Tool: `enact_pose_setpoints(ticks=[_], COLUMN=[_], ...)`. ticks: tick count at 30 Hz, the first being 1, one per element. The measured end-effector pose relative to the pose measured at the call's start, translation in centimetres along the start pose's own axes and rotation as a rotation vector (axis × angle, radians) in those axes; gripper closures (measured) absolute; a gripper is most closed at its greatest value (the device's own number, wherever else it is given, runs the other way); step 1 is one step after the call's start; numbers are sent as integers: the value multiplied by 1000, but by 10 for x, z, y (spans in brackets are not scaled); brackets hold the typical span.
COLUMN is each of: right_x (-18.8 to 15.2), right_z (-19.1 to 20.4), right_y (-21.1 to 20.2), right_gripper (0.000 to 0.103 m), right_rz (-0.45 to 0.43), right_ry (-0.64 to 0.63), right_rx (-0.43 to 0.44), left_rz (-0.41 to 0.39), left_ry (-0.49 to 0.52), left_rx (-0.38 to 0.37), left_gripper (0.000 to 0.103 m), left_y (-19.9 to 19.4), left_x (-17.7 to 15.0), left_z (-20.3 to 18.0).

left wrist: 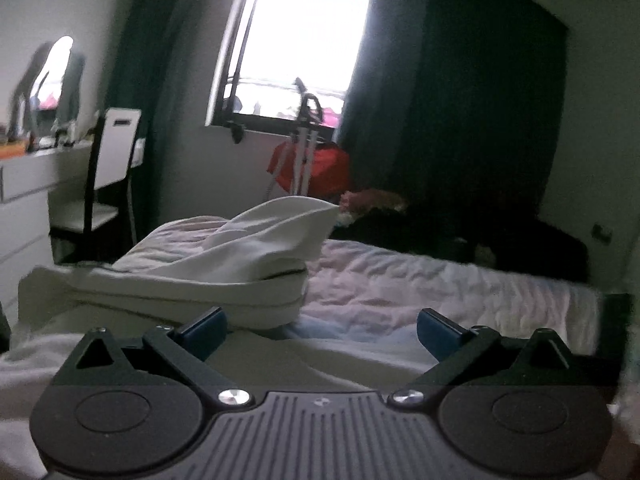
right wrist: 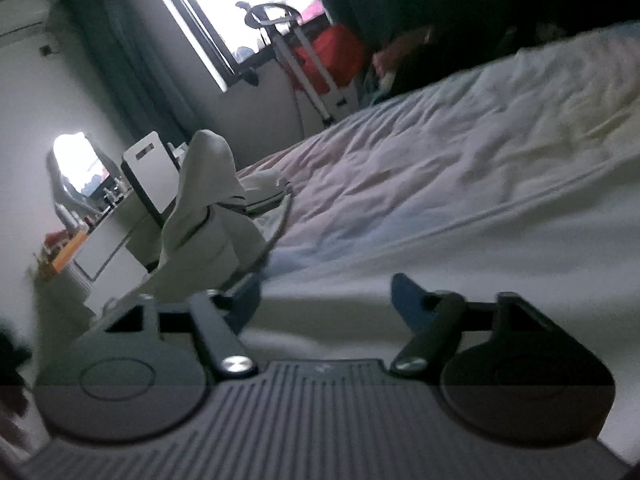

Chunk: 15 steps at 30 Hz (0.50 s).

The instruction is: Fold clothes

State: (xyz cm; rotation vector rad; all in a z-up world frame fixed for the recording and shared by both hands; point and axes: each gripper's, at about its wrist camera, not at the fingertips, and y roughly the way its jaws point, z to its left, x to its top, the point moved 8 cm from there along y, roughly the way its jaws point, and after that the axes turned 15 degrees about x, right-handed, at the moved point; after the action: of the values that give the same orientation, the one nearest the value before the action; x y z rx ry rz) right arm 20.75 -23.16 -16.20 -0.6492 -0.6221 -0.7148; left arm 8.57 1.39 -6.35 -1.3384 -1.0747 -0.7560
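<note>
While both tools stand wide and empty, the left gripper faces the white garment heaped at centre left; the right gripper, blurred, should perhaps seek a flat hem low on the bed.

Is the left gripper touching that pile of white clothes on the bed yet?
Cannot tell. In the left wrist view the left gripper is open with nothing between its fingers, but its left finger overlaps the white clothes pile.
</note>
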Motion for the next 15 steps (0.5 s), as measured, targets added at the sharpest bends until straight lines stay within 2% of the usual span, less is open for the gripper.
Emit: enact_pose_setpoints(ticks=[3,9,10,11,15], right_x=[14,28,27,27,29], right_z=[1,10,9,7,10], right_y=[69,197,213,229,268], right_gripper=[39,39,42,52,63], right_rz=[12,58,70,81,90], right_ry=[68,17,25,33,8], right_rx=[22,-20,-25,-31,-29], left_rz=[0,24,30,32,62], left_ry=[-2,-43,-69,-98,-215], left_rx=[29,98,116,122,118], left_gripper=[1,1,1,1,1], left_y=[11,51,61,69,101], left_x=[-3,-11,-10,-9,-12], left_z=[10,41,48,54,69])
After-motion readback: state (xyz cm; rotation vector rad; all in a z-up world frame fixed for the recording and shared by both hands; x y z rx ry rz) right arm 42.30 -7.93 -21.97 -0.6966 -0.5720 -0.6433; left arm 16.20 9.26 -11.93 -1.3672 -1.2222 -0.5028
